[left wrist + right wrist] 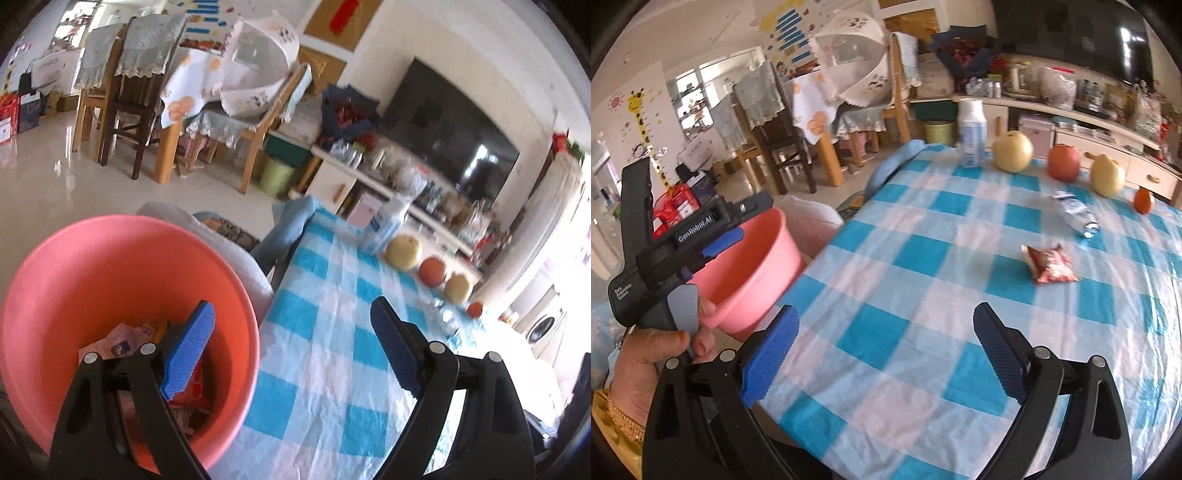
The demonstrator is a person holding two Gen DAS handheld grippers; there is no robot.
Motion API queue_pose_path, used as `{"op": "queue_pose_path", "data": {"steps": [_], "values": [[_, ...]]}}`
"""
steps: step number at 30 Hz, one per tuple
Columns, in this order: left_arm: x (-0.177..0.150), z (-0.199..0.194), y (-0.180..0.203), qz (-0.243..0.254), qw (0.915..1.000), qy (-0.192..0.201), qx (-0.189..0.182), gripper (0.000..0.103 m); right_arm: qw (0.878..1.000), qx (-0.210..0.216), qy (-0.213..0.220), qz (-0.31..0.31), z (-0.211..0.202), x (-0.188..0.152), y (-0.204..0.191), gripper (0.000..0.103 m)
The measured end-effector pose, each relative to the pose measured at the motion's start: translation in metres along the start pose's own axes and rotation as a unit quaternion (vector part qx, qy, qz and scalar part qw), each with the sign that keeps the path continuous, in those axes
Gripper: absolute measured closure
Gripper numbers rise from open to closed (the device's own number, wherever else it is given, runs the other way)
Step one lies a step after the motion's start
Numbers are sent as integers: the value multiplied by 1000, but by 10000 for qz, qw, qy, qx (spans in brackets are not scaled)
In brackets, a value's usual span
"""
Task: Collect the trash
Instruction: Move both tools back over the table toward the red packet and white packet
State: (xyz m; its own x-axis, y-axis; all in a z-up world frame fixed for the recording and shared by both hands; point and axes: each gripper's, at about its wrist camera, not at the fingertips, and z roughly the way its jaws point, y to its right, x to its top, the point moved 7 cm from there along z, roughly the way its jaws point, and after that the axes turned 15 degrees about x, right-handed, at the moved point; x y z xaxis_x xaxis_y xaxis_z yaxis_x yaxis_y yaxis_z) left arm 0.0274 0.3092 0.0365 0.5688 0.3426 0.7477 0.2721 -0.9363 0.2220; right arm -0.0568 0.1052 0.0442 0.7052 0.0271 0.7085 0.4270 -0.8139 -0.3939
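Note:
A pink basin (110, 273) sits off the table's left edge, with several wrappers (122, 343) in its bottom. My left gripper (291, 325) is open and holds nothing; one pad hangs over the basin, the other over the blue-checked tablecloth (332, 350). In the right wrist view the basin (753, 266) shows at left behind the left gripper's body (683, 236), held by a hand (657, 362). My right gripper (886, 332) is open above the cloth's near part, with nothing between its pads. A red snack wrapper (1051, 264) and a crumpled blue-white wrapper (1073, 212) lie further right.
A milk carton (971, 134), two pears (1012, 146), an apple (1063, 162) and a small orange fruit (1143, 201) line the table's far edge. Beyond stand dining chairs (125, 110), a green bin (277, 177), a TV cabinet (1089, 129) and a television (450, 122).

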Motion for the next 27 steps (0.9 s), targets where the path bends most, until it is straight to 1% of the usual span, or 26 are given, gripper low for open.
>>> {"op": "queue_pose_path", "data": {"steps": [6,14,19,23,27], "values": [[-12,9,17,365,9989,-260,97,16,9994,-222,199,166,-20,-7,27,8],[-27,12,44,766,9963,-359,116,16,9970,-533,456,324,-43,-13,64,8],[-29,8,62,924,9953,-268,107,16,9948,-749,561,394,-55,-16,85,8],[-33,8,79,1048,9941,-271,122,16,9935,-827,604,503,-61,-20,103,8],[-37,9,94,1147,9929,-273,131,16,9919,-1007,598,485,-66,-24,116,8]]}}
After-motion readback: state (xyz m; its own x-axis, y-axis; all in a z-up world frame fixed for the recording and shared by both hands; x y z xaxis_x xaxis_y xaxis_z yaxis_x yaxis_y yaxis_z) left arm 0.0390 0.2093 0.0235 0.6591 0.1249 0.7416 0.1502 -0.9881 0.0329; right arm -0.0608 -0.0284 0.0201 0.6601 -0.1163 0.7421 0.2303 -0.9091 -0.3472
